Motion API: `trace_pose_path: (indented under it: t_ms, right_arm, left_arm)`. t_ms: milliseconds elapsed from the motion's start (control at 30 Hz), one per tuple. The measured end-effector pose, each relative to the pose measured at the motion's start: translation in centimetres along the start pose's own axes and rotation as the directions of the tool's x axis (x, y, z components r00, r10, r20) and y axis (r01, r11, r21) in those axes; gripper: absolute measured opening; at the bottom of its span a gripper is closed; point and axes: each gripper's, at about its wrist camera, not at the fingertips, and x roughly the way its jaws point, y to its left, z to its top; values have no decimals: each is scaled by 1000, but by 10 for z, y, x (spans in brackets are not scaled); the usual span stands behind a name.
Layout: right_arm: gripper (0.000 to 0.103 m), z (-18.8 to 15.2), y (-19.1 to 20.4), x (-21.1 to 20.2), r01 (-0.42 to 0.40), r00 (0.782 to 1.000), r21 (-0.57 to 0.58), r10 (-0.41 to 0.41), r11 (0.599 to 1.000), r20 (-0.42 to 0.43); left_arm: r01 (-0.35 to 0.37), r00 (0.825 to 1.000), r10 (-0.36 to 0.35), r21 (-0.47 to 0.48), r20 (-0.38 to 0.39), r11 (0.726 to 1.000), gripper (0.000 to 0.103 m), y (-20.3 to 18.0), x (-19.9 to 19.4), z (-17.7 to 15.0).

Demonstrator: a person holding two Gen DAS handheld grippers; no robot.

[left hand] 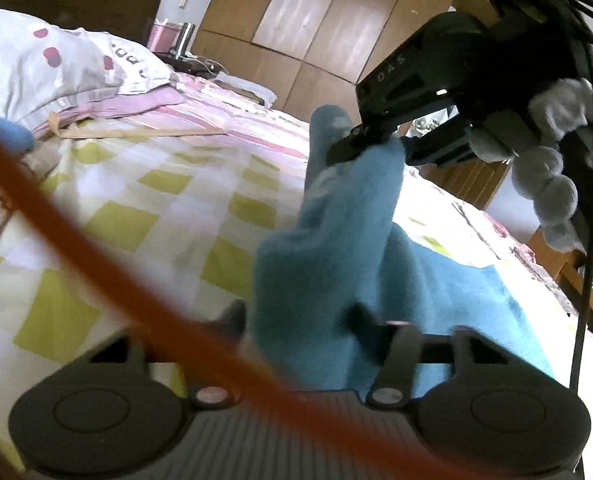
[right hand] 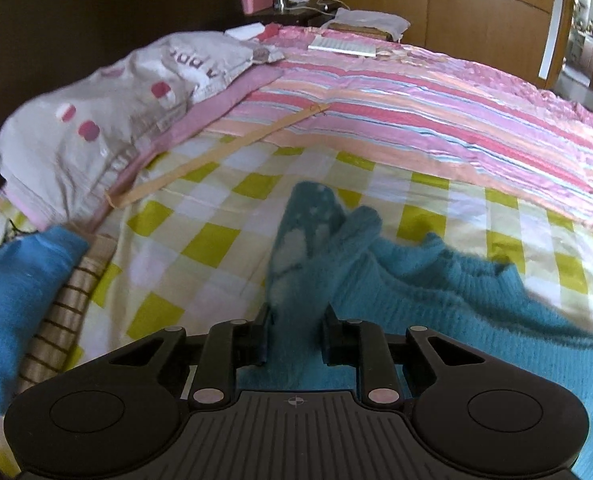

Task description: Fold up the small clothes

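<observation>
A small blue knit sweater [right hand: 476, 304] lies on the checked bedsheet [right hand: 200, 240]. My right gripper [right hand: 295, 336] is shut on a bunched sleeve of the sweater, which sticks up between its fingers. In the left wrist view the right gripper [left hand: 380, 142] pinches the raised sweater fold [left hand: 336, 240] from above. My left gripper [left hand: 300, 332] is shut on the same lifted blue fabric; its fingers are mostly hidden by the cloth.
A grey pillow with red spots [right hand: 96, 128] and a pink striped quilt [right hand: 436, 104] lie further up the bed. Another blue garment [right hand: 12, 300] and a striped cloth [right hand: 60, 320] lie at the left. An orange cable [left hand: 96, 264] crosses the left wrist view. Wooden wardrobes [left hand: 316, 20] stand behind.
</observation>
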Motion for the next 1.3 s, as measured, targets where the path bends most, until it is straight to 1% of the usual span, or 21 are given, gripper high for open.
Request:
trace_pose_path:
  t_ms: [33,100,200,333,400,633,767,867,933,1033,1100,1200,1233,1300]
  right_arm:
    - [21,-1,-5,-4,-12,1000,14,12,1000,5]
    - [21,-2,-15,-10,-33,999,44,33,998,17]
    - [21,-3,-33,-24,-73,996,92,68,993,57]
    - [21,-6,-71,-48,-131,987,178,111,975,117]
    - [20,-9,-91,-59,-149,982,215,120,965,142]
    - [20,-29,-163,-92,-182,970,321,116,929,215]
    - [20,-47,-204,-106,-188,964,369,100,910,245]
    - [20,-65,-235,-107,-184,965,413,84,892,248]
    - [20,-79,-254,-104,-183,967,445,78,876,243]
    - [20,-100,-280,-90,-186,970,494,80,849,228]
    - [20,-114,-292,-79,-188,973,527,83,829,216]
    - [20,-133,-308,-63,-184,976,563,83,806,201]
    - [20,-137,-312,-60,-194,974,570,89,799,206]
    - [20,-141,-317,-58,-215,970,572,103,791,222]
  left_arm:
    - [-9,1000,9,10,2,1000,49,-6,0,2]
    - [-11,1000,11,26,16,1000,43,-19,-3,9]
    - [20,999,-22,42,44,999,37,-35,-13,19]
    - [69,995,-74,85,63,994,36,-65,-18,30]
    - [97,992,-106,125,65,987,36,-86,-18,33]
    - [173,980,-191,250,50,953,36,-150,-8,29]
    - [204,976,-218,297,12,933,36,-182,3,17]
    - [210,976,-216,342,-21,916,36,-204,14,5]
    - [200,979,-201,385,-40,901,36,-220,22,-7]
    - [173,985,-165,461,-59,870,36,-238,32,-27]
    - [164,986,-145,496,-77,853,36,-249,39,-39]
    - [147,989,-128,539,-73,829,37,-260,43,-52]
    - [144,989,-127,548,-68,824,37,-262,43,-54]
    - [147,989,-129,548,-71,823,38,-265,44,-56]
